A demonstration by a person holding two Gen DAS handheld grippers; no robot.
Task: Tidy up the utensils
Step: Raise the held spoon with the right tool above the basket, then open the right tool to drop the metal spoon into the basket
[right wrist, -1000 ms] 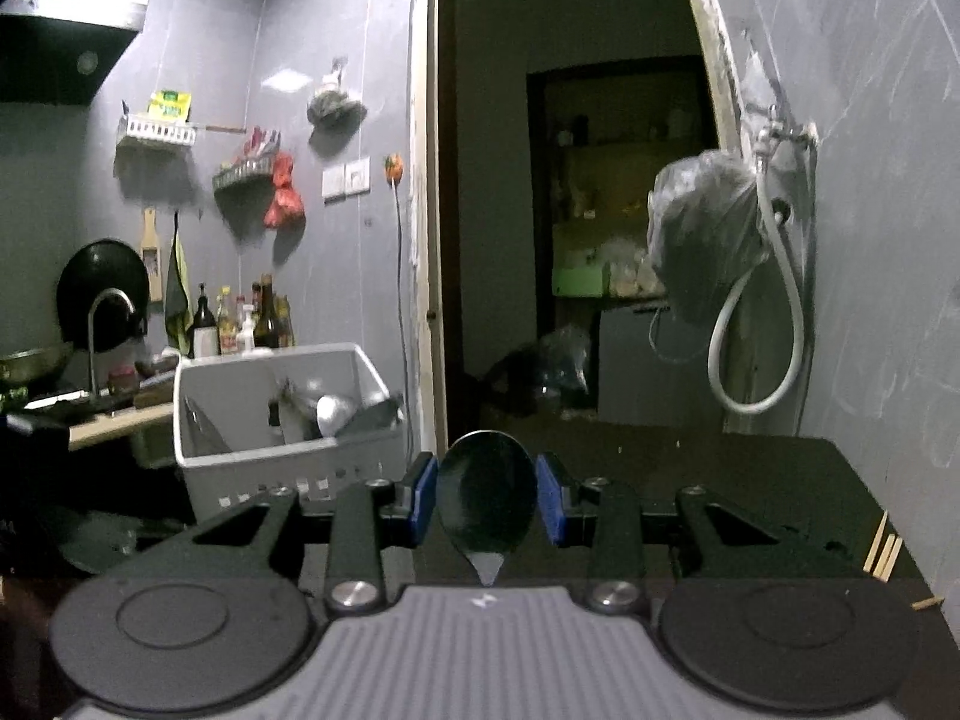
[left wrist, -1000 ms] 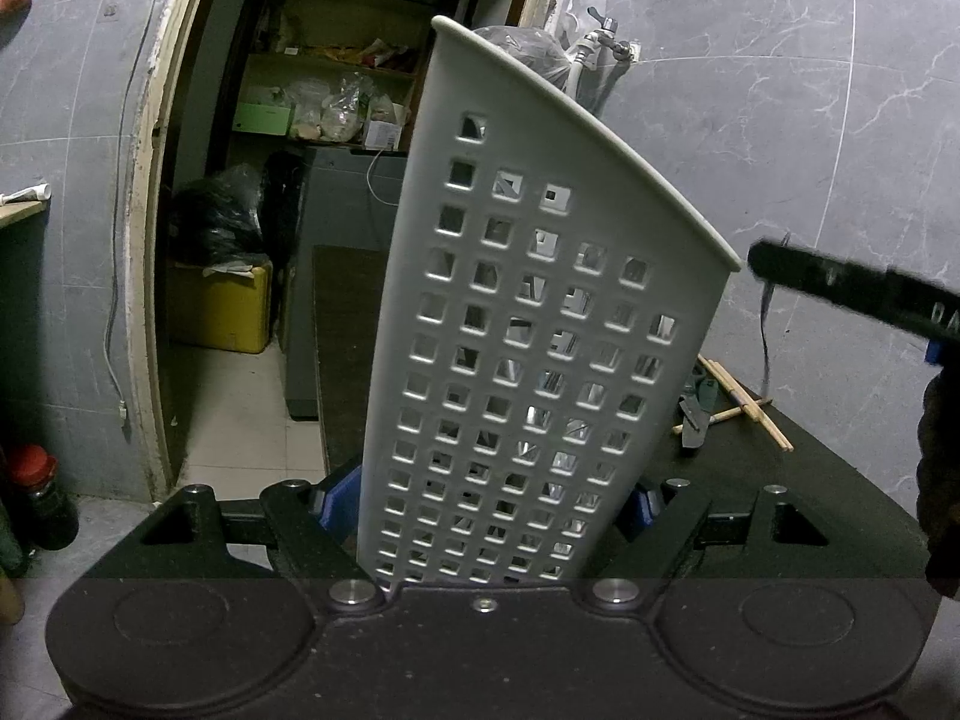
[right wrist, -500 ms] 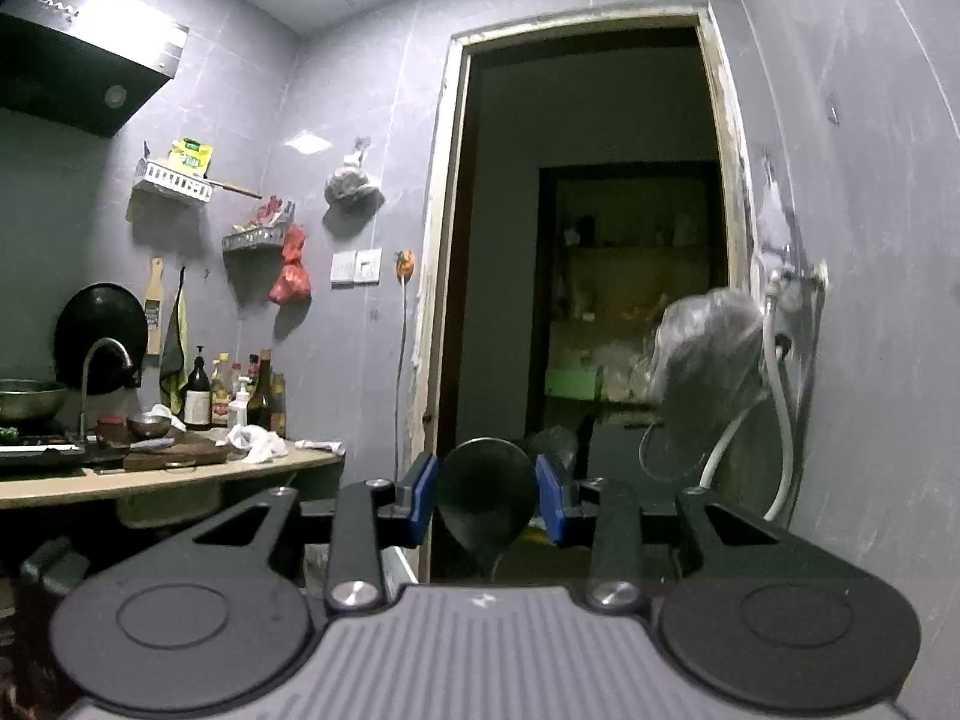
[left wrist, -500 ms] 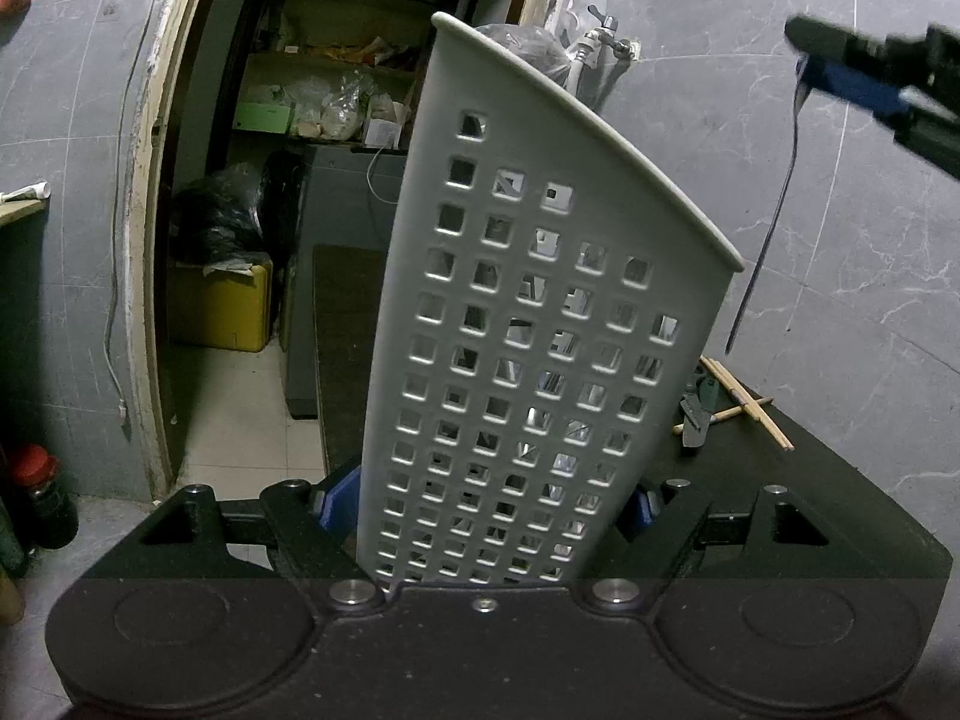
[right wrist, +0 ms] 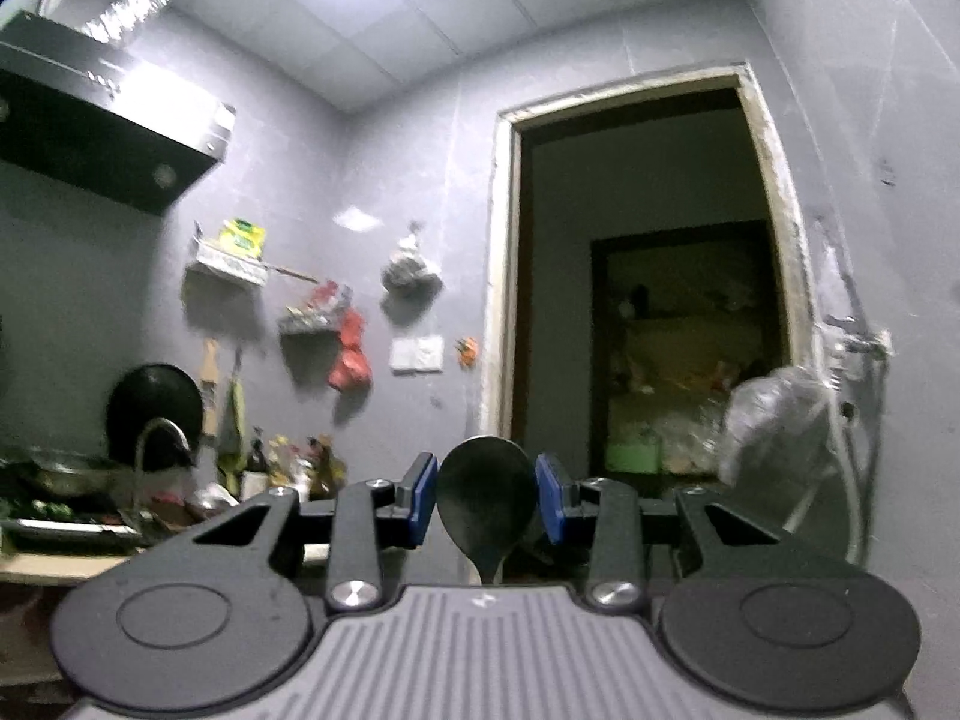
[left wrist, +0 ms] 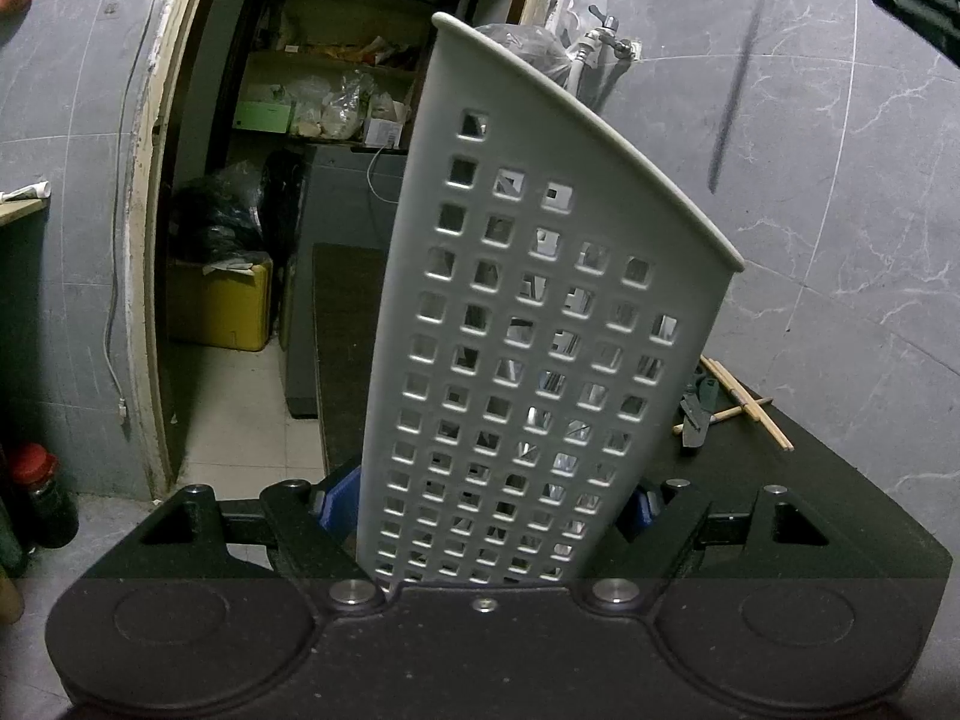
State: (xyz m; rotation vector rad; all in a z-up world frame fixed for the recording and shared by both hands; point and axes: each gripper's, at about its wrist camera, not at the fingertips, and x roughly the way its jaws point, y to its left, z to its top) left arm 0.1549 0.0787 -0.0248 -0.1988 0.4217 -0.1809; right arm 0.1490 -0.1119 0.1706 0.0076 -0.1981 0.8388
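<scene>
left gripper [left wrist: 486,504] clamps basket [left wrist: 540,312] — right gripper [right wrist: 486,501] grips spoon [right wrist: 486,495]

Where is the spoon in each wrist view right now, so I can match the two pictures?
Left wrist view: only the spoon's thin dark handle shows, blurred, hanging at upper right against the tiled wall, beyond the white perforated holder.
Right wrist view: the spoon's bowl stands bottom centre, between the right tool's blue pads.
Shared landmark: the doorway to the shelved back room.
</scene>
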